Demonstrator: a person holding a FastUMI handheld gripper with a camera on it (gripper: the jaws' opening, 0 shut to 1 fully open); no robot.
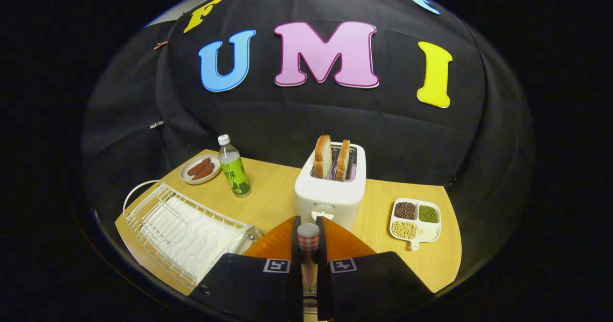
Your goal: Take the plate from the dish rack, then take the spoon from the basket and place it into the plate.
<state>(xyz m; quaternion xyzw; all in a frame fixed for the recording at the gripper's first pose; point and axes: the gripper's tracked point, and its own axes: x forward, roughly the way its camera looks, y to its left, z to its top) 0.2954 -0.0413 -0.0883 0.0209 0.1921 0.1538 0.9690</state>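
Gripper view: gripper (309, 238) clamping spoon (308, 236) handle.

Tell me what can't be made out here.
- Spoon: only its checkered handle end shows between the closed tongs; the fingers hide its bowl.
- Plate: mostly hidden behind the tongs.
- Rack: its near end is cut off by the view's edge.

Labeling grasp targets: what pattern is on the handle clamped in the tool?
Red-and-white check on the spoon handle, clearest in the gripper view, pinched in the tool.
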